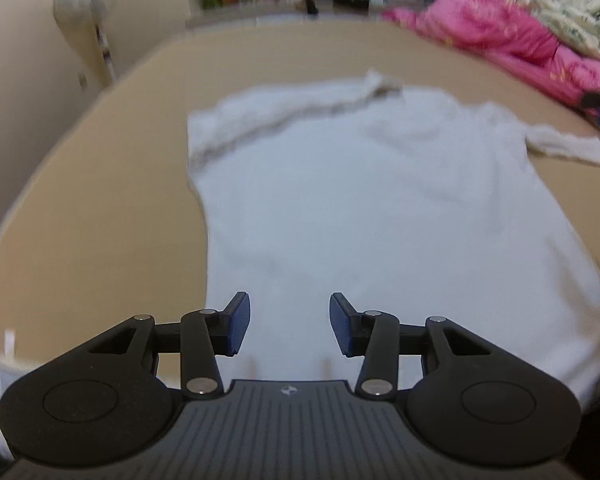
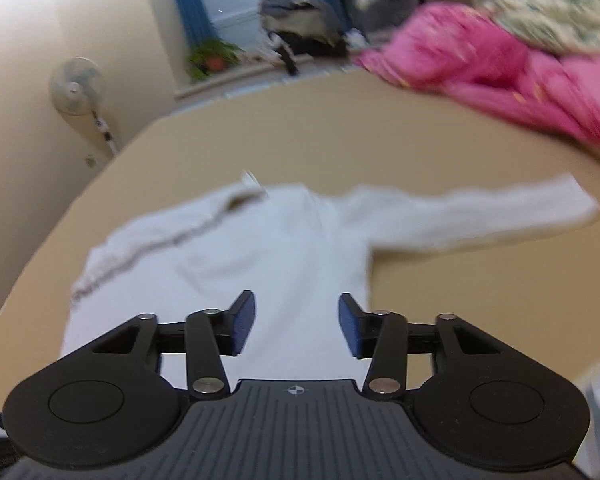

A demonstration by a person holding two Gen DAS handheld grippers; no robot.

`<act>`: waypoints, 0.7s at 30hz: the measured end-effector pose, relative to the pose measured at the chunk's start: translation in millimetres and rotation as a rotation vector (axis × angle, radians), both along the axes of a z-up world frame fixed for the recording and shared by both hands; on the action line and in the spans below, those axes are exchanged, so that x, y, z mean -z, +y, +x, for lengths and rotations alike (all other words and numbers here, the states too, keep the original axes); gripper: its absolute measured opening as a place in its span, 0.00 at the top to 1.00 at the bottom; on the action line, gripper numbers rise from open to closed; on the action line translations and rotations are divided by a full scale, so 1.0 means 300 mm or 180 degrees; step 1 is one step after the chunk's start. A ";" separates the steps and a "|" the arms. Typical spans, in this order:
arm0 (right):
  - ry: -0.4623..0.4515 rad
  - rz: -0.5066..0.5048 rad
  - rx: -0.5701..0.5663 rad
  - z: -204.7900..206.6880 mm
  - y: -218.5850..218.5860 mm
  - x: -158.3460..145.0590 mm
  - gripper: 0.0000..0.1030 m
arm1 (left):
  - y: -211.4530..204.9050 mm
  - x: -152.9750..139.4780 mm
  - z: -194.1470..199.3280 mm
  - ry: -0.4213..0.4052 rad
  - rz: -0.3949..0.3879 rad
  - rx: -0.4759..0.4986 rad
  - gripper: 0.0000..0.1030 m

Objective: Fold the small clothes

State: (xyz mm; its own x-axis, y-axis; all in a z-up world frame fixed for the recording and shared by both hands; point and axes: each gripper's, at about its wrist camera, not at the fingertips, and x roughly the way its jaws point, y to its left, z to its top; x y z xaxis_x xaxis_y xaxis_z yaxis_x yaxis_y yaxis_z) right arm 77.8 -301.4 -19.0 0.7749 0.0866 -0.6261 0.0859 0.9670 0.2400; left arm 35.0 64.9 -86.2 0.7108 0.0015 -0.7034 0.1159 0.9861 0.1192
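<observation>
On tan bed (image 1: 80,220), white shirt (image 1: 360,200) — flat (both grippers empty)

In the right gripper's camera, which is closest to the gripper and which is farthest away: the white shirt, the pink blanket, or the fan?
From the right gripper, nearest first:
1. White shirt: right beneath the open fingers, spread on the tan bed.
2. Pink blanket: far right side of the bed.
3. Fan: off the bed, by the left wall.

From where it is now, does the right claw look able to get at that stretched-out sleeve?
Probably yes: the right claw is open, and nothing lies between it and the sleeve on the bare tan surface.
</observation>
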 end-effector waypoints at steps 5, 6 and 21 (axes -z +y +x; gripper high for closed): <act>-0.0268 0.0067 -0.0034 0.164 0.012 0.017 0.54 | -0.085 -0.048 0.071 -0.0194 0.0125 0.0123 0.95; -0.0298 0.0160 -0.0032 0.172 0.016 0.053 0.59 | -0.095 -0.061 0.108 -0.0228 0.0138 0.0154 0.95; 0.0771 0.1204 0.0559 0.383 -0.089 0.253 0.87 | -0.506 -0.054 1.136 0.0087 -0.0014 0.0150 0.74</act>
